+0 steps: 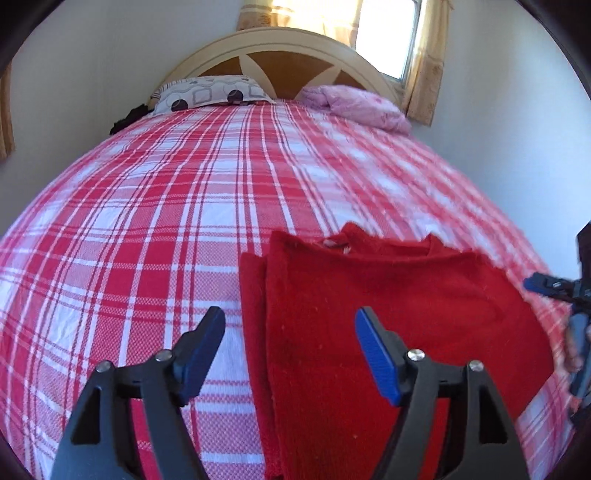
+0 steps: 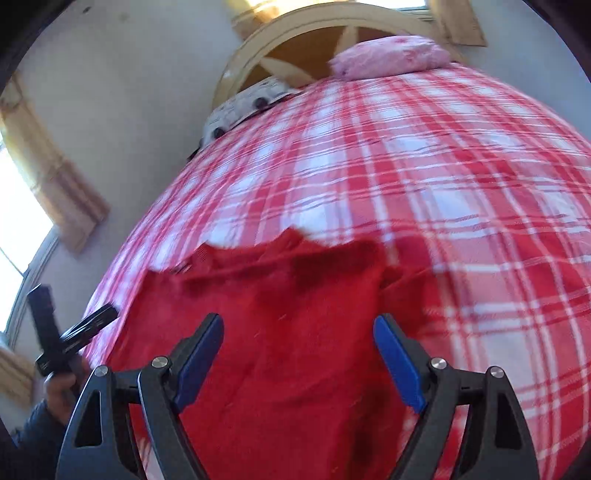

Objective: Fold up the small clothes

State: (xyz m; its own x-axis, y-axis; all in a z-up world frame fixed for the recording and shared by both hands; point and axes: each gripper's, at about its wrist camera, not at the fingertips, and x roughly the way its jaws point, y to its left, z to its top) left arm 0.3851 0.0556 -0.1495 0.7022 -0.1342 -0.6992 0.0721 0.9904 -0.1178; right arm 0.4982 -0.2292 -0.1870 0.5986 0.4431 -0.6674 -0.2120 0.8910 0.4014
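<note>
A red fleece garment (image 1: pixel 388 314) lies flat on the red-and-white plaid bed (image 1: pixel 166 206), with folded layers along its left edge. My left gripper (image 1: pixel 290 325) is open and empty, held just above the garment's left edge. My right gripper (image 2: pixel 297 330) is open and empty above the same garment (image 2: pixel 277 332), over its right half. The right gripper also shows at the right edge of the left wrist view (image 1: pixel 554 291). The left gripper shows at the left edge of the right wrist view (image 2: pixel 74 332), held in a hand.
A patterned pillow (image 1: pixel 210 92) and a pink pillow (image 1: pixel 362 105) lie at the cream headboard (image 1: pixel 280 44). A small dark object (image 1: pixel 127 118) sits at the bed's far left edge. Curtained windows (image 1: pixel 391 33) are behind the bed, and a wall runs along the right.
</note>
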